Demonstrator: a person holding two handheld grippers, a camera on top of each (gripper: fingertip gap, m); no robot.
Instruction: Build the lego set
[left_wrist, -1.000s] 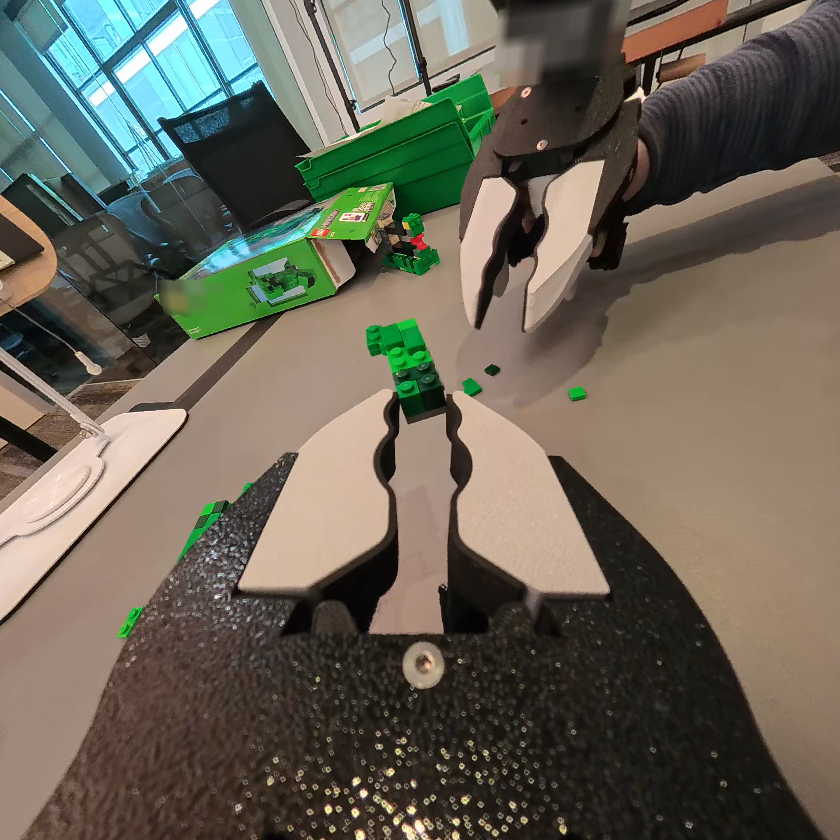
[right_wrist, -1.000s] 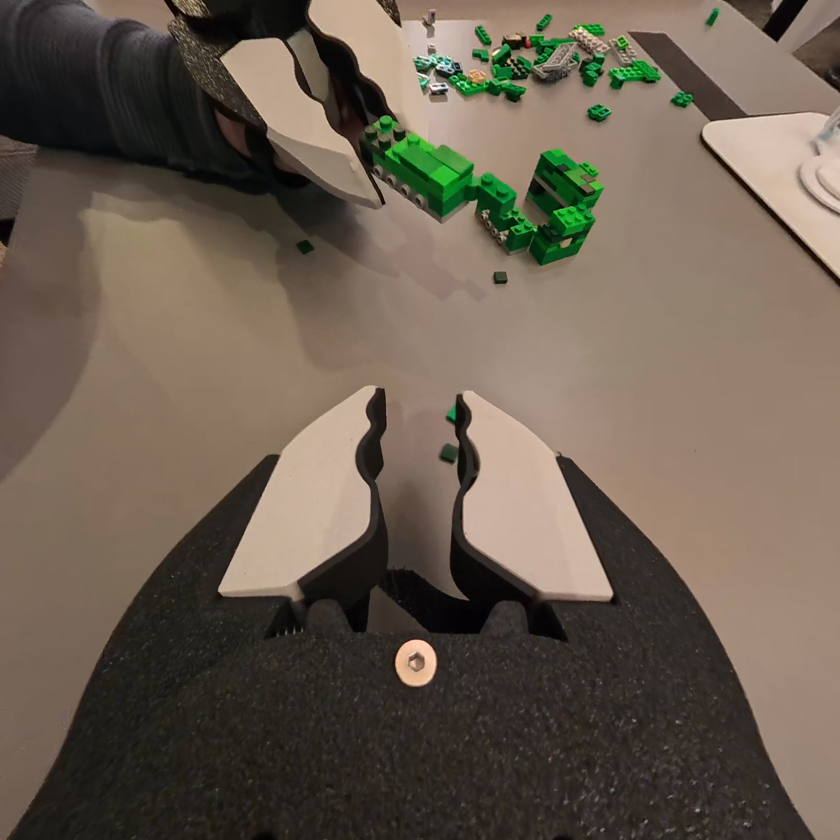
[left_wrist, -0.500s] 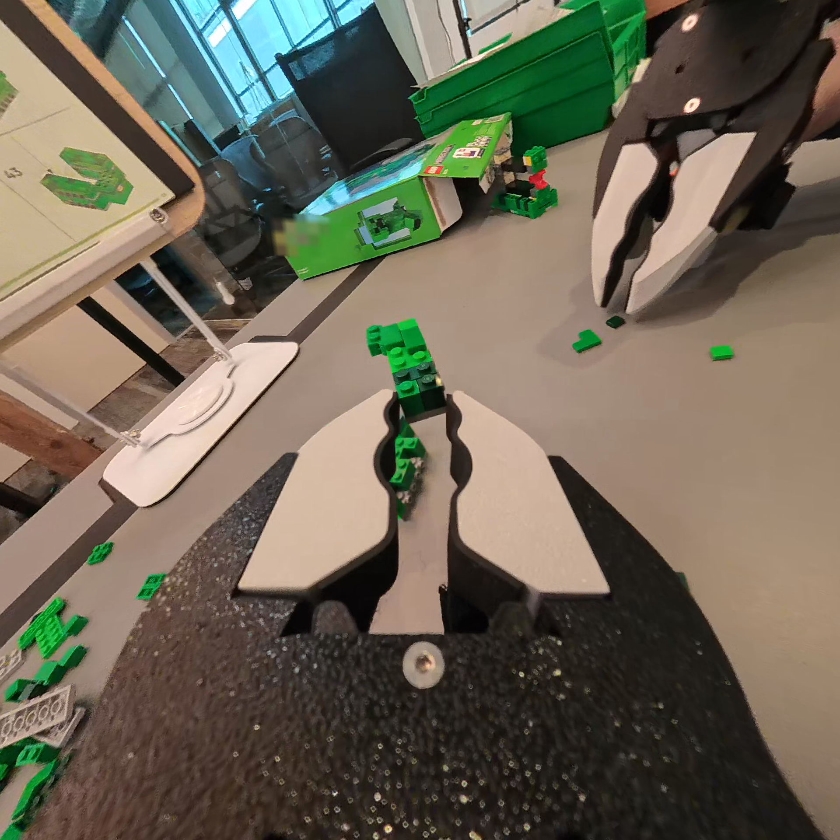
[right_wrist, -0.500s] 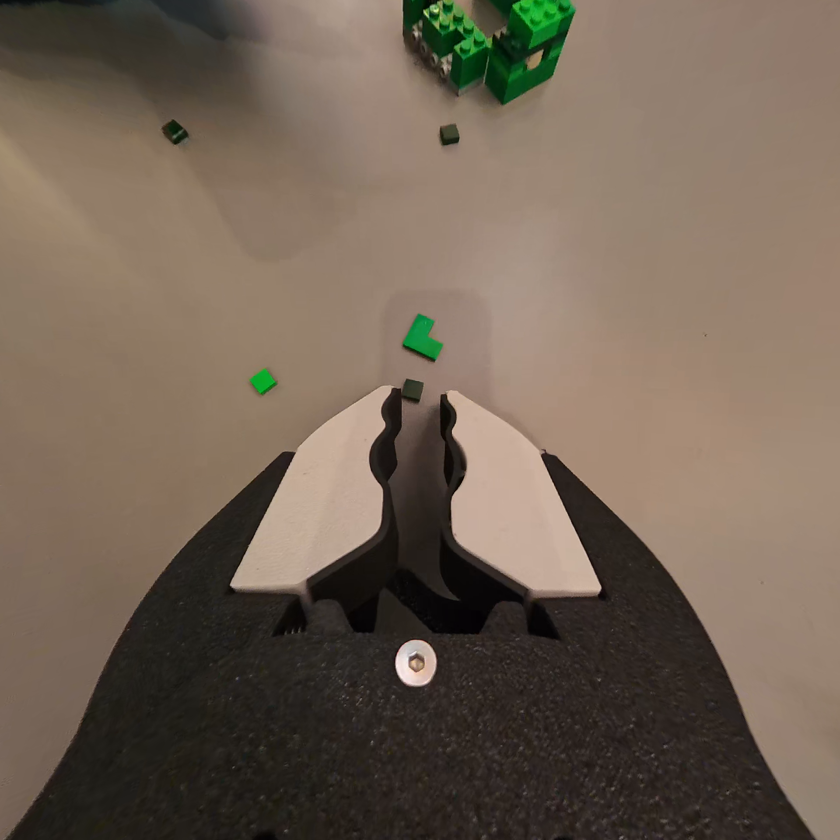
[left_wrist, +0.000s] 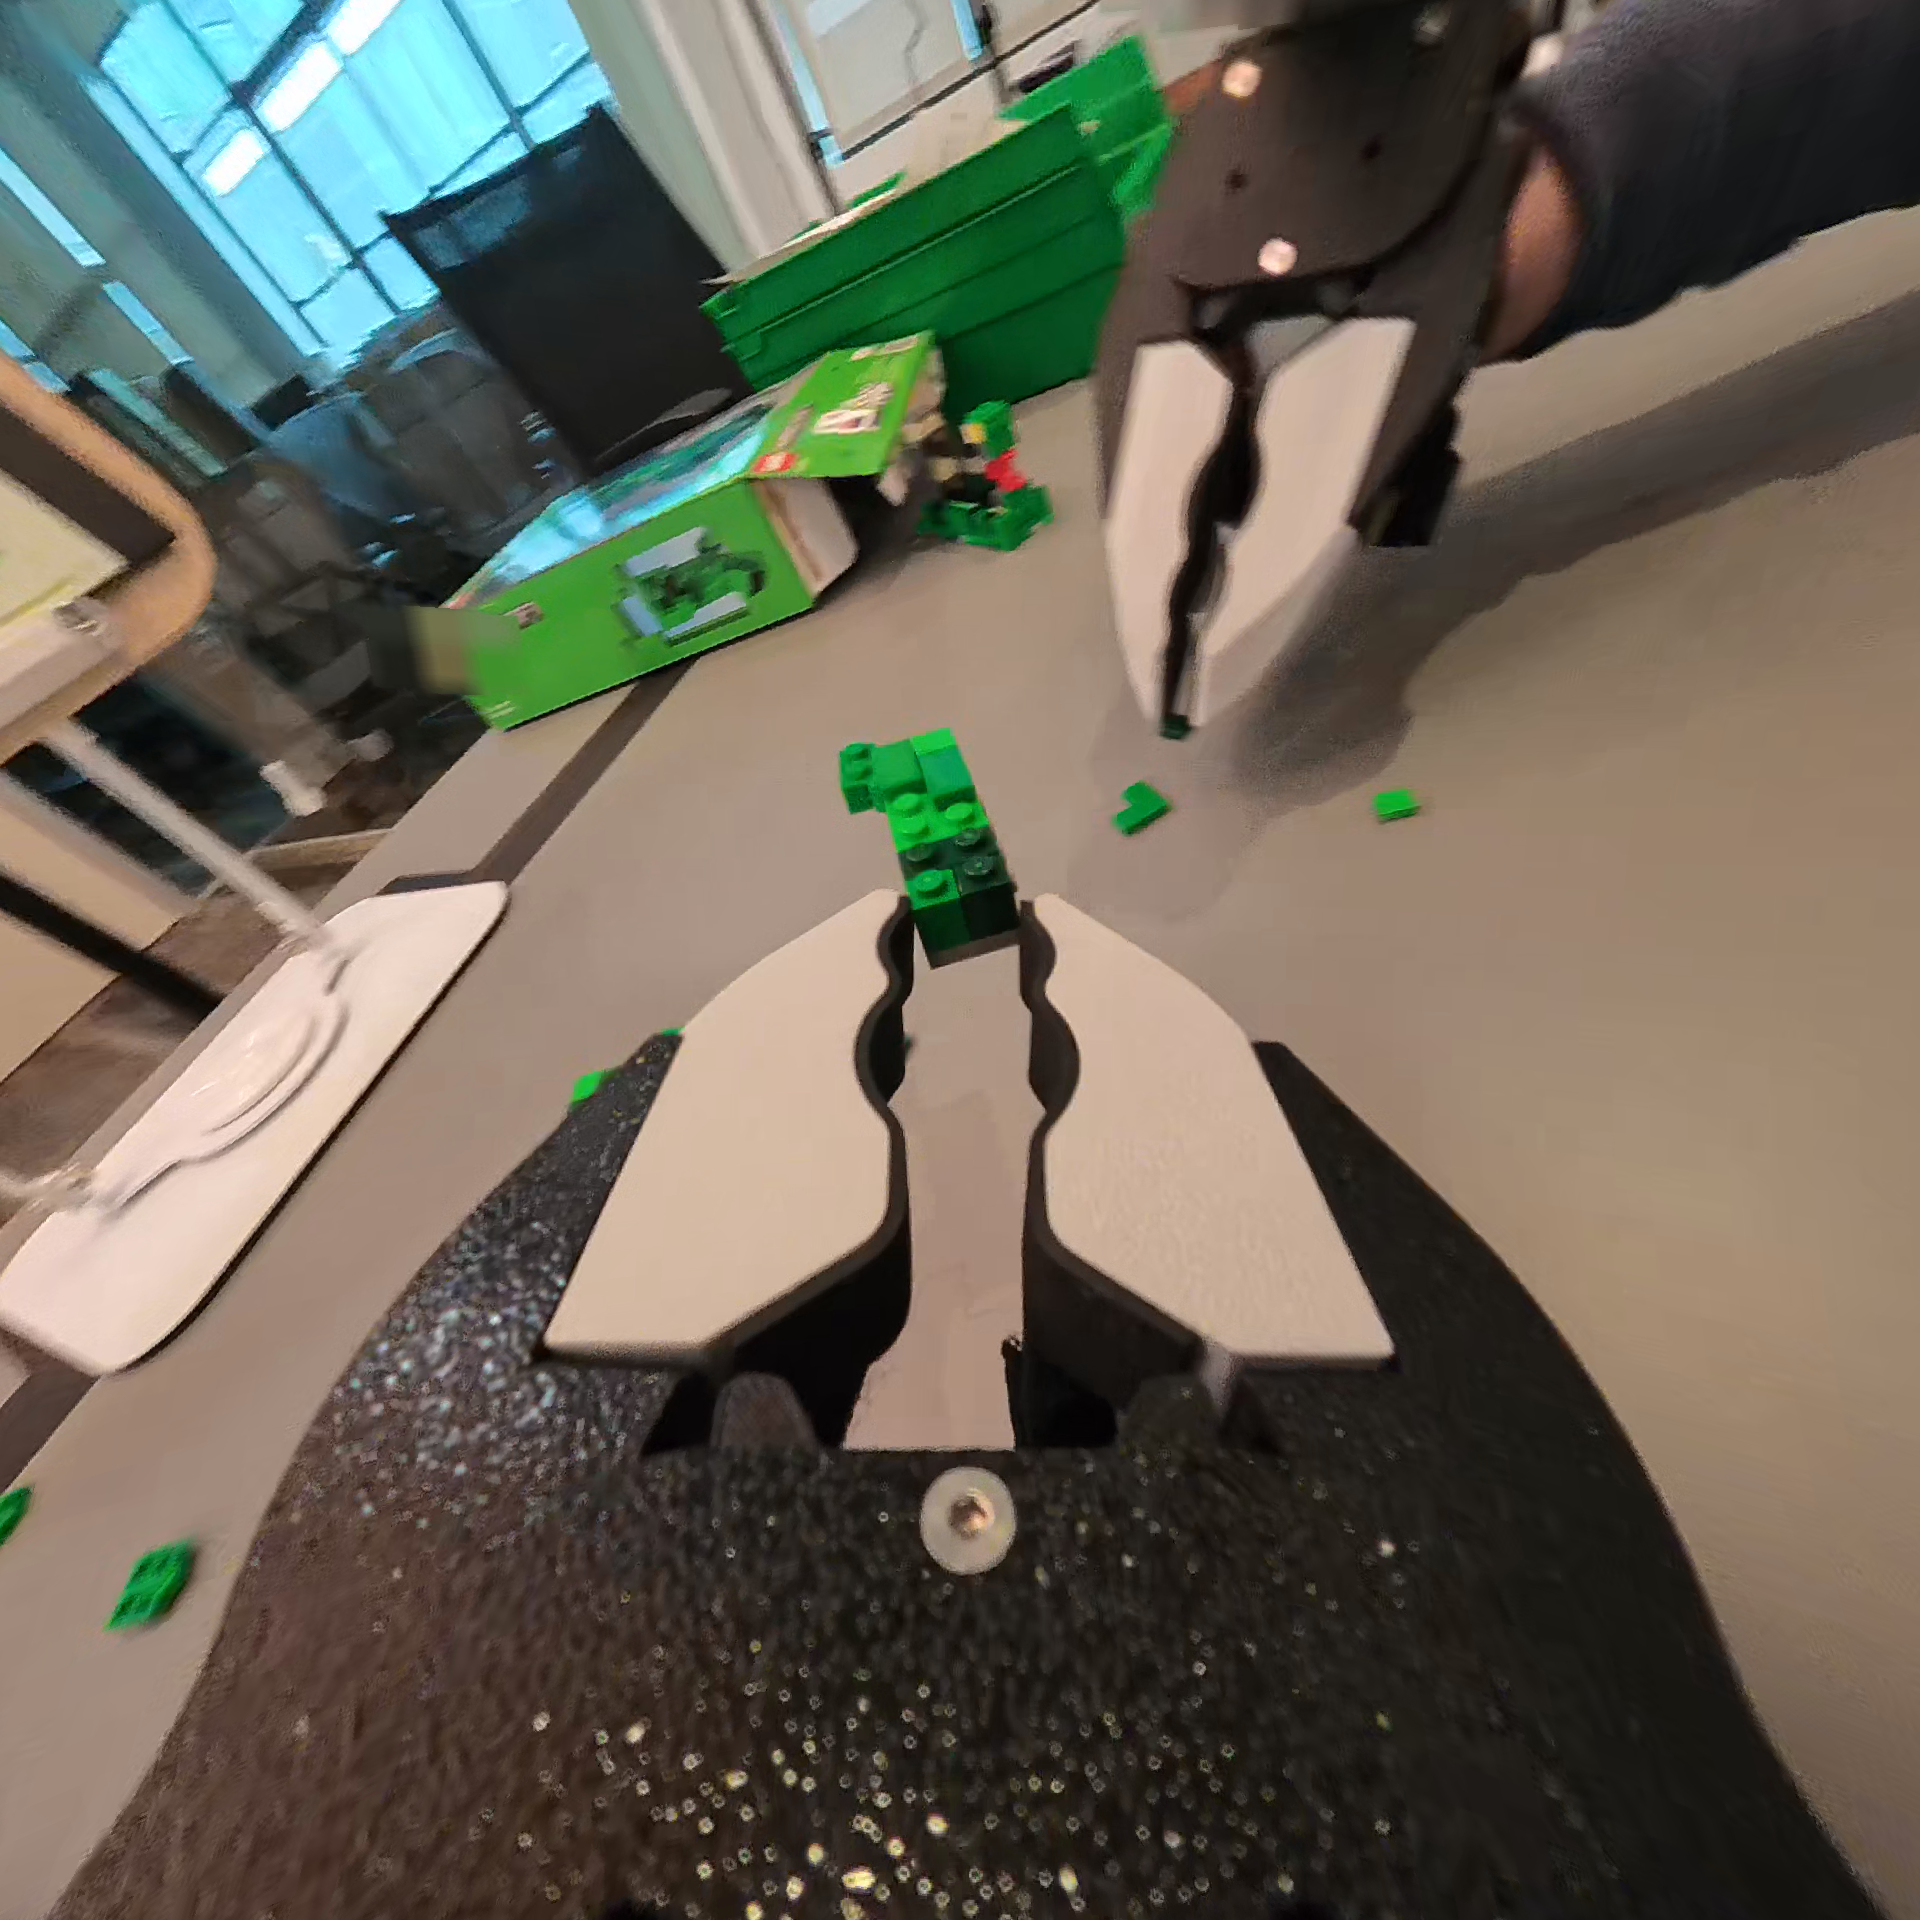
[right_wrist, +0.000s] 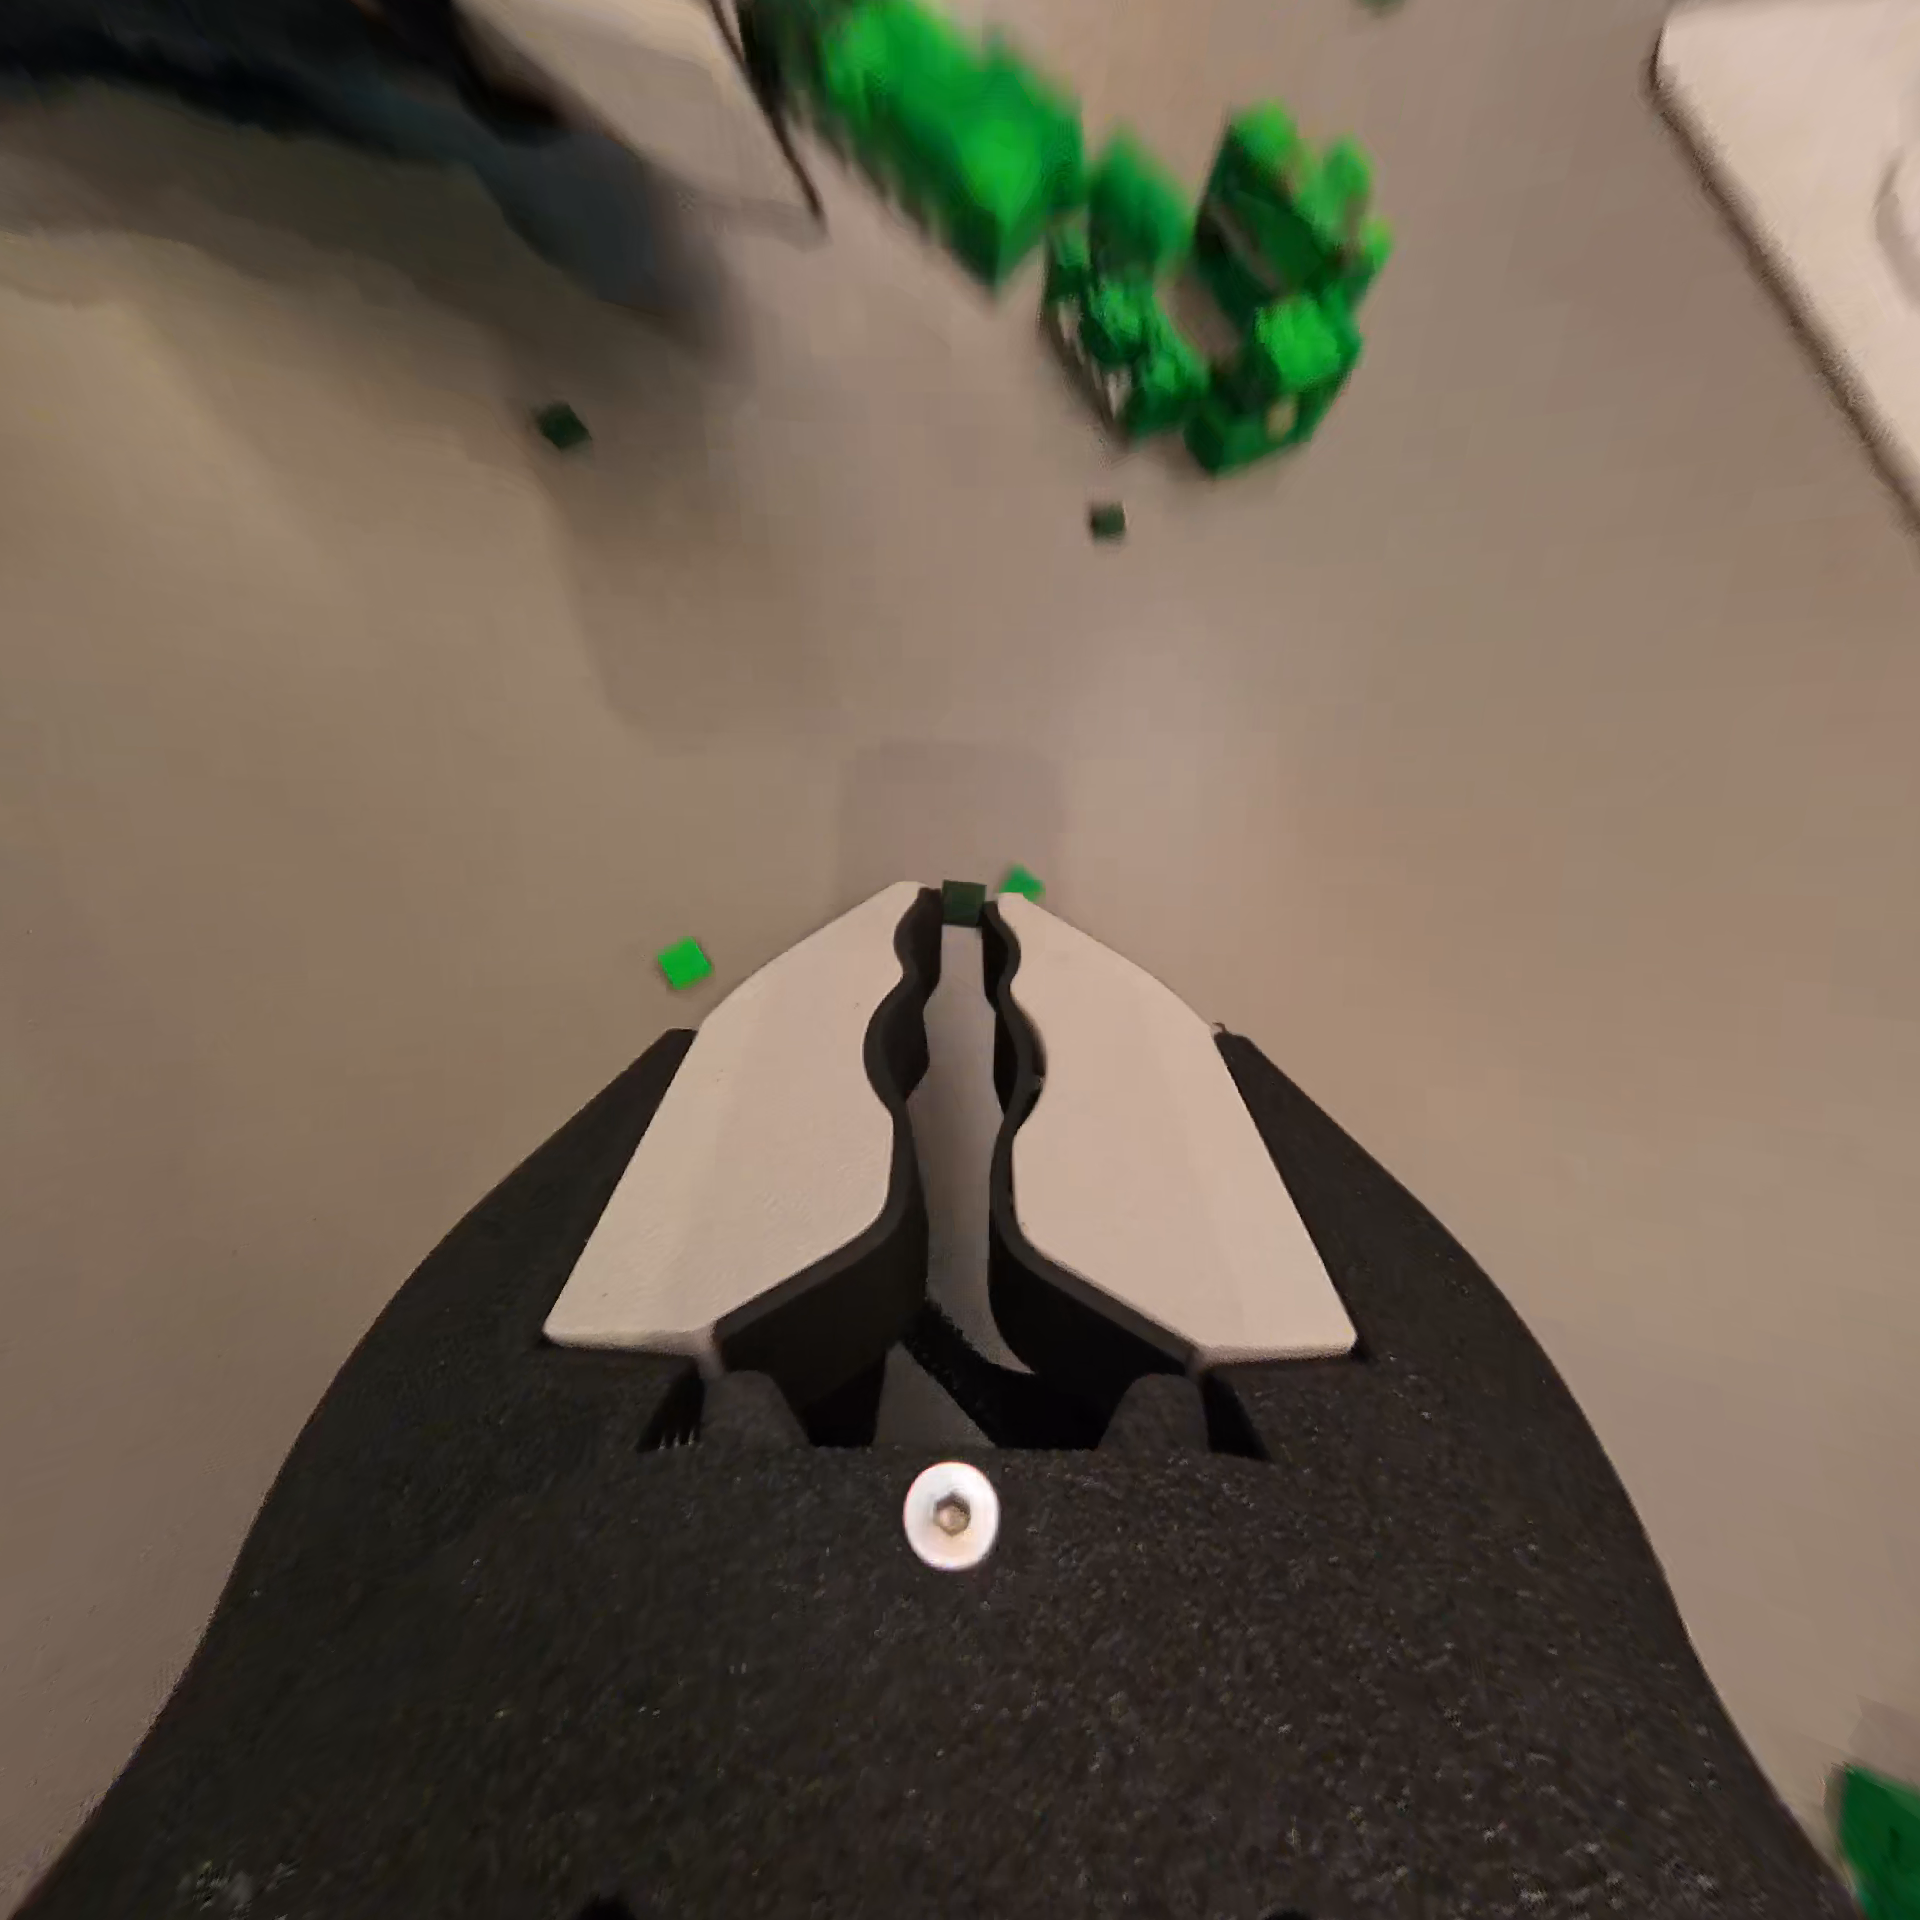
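Dark-green tile (right_wrist: 961, 900) sits pinched in the right tool (right_wrist: 961, 906); left tool (left_wrist: 966, 914) clamps the model (left_wrist: 940, 831); align the tile squarely over the model's studs, then press.

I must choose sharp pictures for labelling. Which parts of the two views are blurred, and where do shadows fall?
Right wrist view: the green lego build at top is smeared by motion, while the right gripper and its dark green tile stay sharp. Left wrist view: edges blur, and a soft shadow lies on the table under the right gripper.

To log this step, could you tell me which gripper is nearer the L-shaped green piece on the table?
Right. The right gripper hovers just beyond the L-shaped piece; the left gripper sits farther back.
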